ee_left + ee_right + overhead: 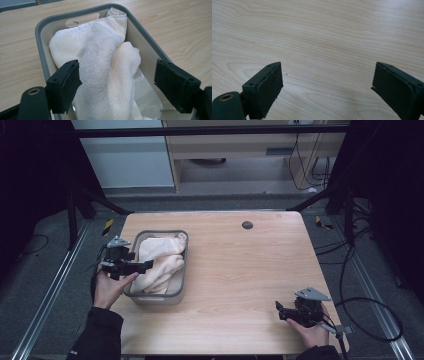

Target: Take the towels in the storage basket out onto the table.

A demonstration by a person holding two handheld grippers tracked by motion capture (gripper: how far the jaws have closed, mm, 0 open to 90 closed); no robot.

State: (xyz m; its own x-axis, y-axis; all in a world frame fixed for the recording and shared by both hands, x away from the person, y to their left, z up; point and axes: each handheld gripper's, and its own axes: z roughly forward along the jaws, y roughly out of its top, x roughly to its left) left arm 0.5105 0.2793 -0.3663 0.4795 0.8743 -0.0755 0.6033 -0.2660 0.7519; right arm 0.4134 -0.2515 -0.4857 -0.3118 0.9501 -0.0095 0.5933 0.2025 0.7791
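A grey-rimmed, pale rectangular plastic basket (183, 265) sits on the left half of a light wooden table (240, 270), and every place below is given from that basket. Inside it lies a crumpled cream terry towel (157, 262), bunched along the basket's length, with one end riding up against the far wall near a slot handle and part of the pale floor bare beside it on the near right.

The left gripper (145, 265), black with a grey three-cornered plate on top, is held at the basket's left rim by the person's left hand (109, 287), its tips reaching over that rim above the towel. In the left gripper view its jaws stand wide apart, one over the towel's left fold and the other over the basket's right wall; neither pad clearly presses the cloth, and they grip nothing.

The right gripper (278, 307), also black with a grey plate, is held well apart from the basket, off to its right near the table's near right corner, in the person's right hand (314, 332). In the right gripper view its jaws are spread wide over bare wood grain, empty

A small dark round disc (247, 225) lies on the table beyond the basket, to its far right
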